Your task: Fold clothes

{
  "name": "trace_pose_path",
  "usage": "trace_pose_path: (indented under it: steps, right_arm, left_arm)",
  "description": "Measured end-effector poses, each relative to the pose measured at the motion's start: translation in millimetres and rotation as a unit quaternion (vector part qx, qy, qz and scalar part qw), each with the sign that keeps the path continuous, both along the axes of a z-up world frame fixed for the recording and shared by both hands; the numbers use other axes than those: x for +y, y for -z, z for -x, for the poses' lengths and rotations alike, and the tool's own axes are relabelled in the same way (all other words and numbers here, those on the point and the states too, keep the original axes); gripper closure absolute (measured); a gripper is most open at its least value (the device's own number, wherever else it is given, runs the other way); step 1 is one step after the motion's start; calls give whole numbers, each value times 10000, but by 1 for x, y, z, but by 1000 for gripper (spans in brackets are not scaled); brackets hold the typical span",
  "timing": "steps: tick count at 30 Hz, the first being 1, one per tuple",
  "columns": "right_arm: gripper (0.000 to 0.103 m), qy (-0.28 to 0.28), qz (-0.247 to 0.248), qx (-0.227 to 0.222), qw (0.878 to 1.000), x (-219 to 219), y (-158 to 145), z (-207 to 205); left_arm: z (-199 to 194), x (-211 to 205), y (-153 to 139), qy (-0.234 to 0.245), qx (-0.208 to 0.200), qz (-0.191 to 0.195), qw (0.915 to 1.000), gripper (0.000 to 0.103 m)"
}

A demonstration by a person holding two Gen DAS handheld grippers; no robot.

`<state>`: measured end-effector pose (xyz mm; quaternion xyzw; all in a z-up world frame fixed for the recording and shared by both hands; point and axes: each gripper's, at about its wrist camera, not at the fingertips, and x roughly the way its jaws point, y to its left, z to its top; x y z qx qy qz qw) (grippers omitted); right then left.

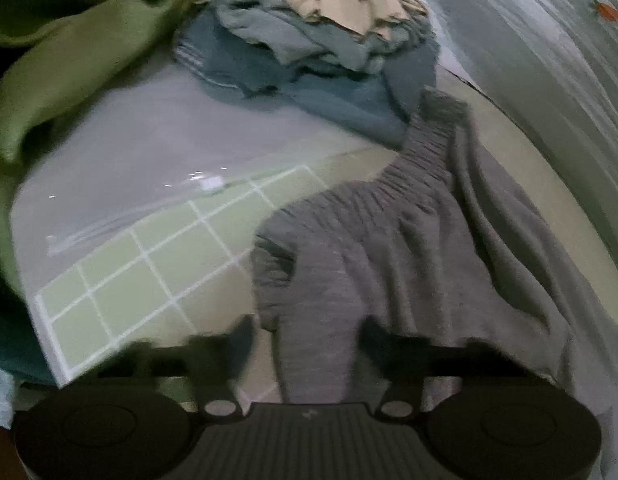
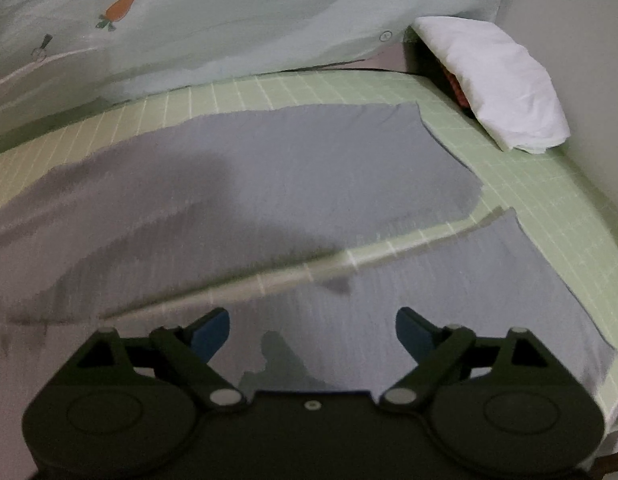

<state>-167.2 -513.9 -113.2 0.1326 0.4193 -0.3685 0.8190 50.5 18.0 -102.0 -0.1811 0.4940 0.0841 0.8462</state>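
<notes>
Grey shorts (image 1: 409, 248) with a gathered elastic waistband lie rumpled on the green checked sheet (image 1: 121, 280). My left gripper (image 1: 307, 332) is open, its dark fingers on either side of a strip of the grey cloth near the waistband. In the right wrist view the two grey legs (image 2: 289, 168) lie spread flat with a strip of sheet between them. My right gripper (image 2: 313, 324) is open just above the nearer leg (image 2: 489, 280), its blue pads (image 2: 213, 332) apart and holding nothing.
A heap of blue, grey-blue and cream clothes (image 1: 309, 40) lies beyond the shorts. A green garment (image 1: 69, 72) is at the left. A pale quilt with a carrot print (image 2: 229, 20) bounds the far side. A white pillow (image 2: 497, 80) leans on the wall at right.
</notes>
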Motion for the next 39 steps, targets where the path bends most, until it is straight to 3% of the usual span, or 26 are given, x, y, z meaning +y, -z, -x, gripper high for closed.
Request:
trace_pose_path:
  steps: [1, 2, 6, 11, 14, 16, 18, 22, 28, 34, 38, 39]
  right_arm:
    - [12, 25, -18, 2, 10000, 3, 1, 6]
    - [12, 50, -39, 2, 10000, 5, 1, 11]
    - [12, 201, -124, 26, 9997, 16, 8, 31]
    - [11, 292, -304, 58, 9991, 17, 18, 50]
    - [8, 299, -341, 21, 9990, 12, 20, 56]
    - [3, 348, -381, -125, 9986, 3, 19, 59]
    - [0, 399, -446, -335, 9976, -9, 16, 61]
    - [0, 537, -434, -681, 9953, -41, 10, 61]
    - [0, 742, -412, -984, 9915, -114, 7, 45]
    - [2, 1009, -306, -776, 9914, -200, 14, 23]
    - [40, 1110, -500, -732, 9899, -237, 26, 10]
    - [44, 1065, -558, -716, 9902, -242, 29, 7]
  left_arm:
    - [1, 0, 0, 60, -7, 3, 10000, 90]
    - [2, -1, -2, 99, -26, -92, 9999, 94]
    - [11, 9, -4, 59, -88, -496, 9987, 100]
    - [28, 34, 0, -329, 146, -581, 9977, 99]
    - [36, 34, -1, -317, 260, -628, 9972, 85]
    - [41, 26, -9, -377, 210, -694, 9967, 48]
    - [45, 16, -18, -437, 109, -755, 9961, 27]
    - [44, -15, -38, -364, -204, -771, 9961, 16]
    - [33, -72, -48, -194, -330, -723, 9966, 16]
    - [11, -129, -56, 14, -314, -759, 9966, 16]
    - [-13, -162, -60, 62, -136, -754, 9970, 16]
    - [-17, -169, -61, 85, -96, -719, 9973, 16]
